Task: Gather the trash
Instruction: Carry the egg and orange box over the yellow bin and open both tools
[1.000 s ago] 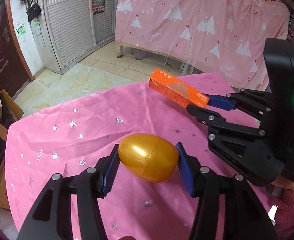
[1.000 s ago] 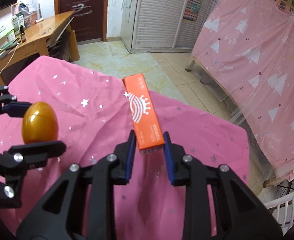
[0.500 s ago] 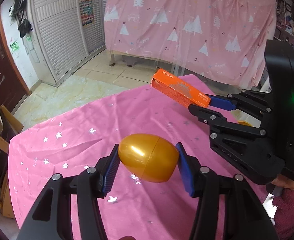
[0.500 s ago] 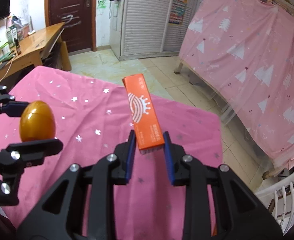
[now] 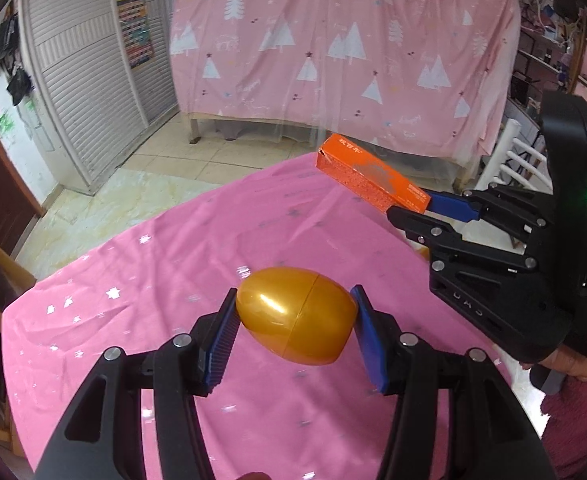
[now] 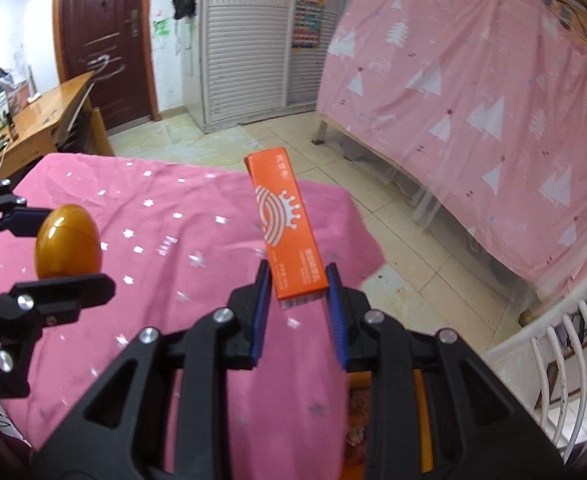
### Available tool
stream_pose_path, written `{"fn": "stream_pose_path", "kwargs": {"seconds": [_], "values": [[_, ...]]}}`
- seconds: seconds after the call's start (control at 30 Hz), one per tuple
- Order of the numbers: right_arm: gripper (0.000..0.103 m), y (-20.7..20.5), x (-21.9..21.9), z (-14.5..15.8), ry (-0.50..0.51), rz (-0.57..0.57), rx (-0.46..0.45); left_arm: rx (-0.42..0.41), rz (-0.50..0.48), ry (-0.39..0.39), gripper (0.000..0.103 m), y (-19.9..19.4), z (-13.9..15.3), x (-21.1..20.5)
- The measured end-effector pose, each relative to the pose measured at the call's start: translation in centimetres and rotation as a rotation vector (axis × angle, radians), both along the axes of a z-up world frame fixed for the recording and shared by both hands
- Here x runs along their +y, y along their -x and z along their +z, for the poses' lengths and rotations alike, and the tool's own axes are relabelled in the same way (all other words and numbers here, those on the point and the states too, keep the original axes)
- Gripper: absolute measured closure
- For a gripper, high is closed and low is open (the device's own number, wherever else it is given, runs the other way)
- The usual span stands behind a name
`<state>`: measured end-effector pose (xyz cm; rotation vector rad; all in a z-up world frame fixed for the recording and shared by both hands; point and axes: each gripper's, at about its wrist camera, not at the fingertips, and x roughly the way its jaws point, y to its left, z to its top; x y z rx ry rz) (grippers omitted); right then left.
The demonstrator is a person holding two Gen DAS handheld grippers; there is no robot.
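Grippers (image 5: 295, 320) shifted right, table edge nearer

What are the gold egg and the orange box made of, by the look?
Gold egg: likely hard plastic with a glossy metallic finish; bright highlights and a seam around its middle suggest two halves. Orange box: looks like thin printed cardboard, matte to slightly satin; sharp folded edges, flat printed faces, and a barcode end flap. The contents of both are hidden.
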<state>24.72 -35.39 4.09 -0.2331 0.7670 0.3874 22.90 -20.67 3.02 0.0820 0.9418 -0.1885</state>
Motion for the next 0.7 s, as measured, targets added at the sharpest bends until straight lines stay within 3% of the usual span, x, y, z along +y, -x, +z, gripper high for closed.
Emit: {"fn": "stream_pose_path", "kwargs": {"seconds": [0.37,0.7], "values": [[0.077,0.8,-9.2,-2.2,-0.037,-0.158,0.025,0.014,-0.122,0.022,0.053,-0.9,-0.5,-9.2],[0.077,0.4,-13.3,-5.3,-0.060,-0.224,0.074,0.084,-0.179,0.003,0.053,-2.2,-3.1,-14.4]]}}
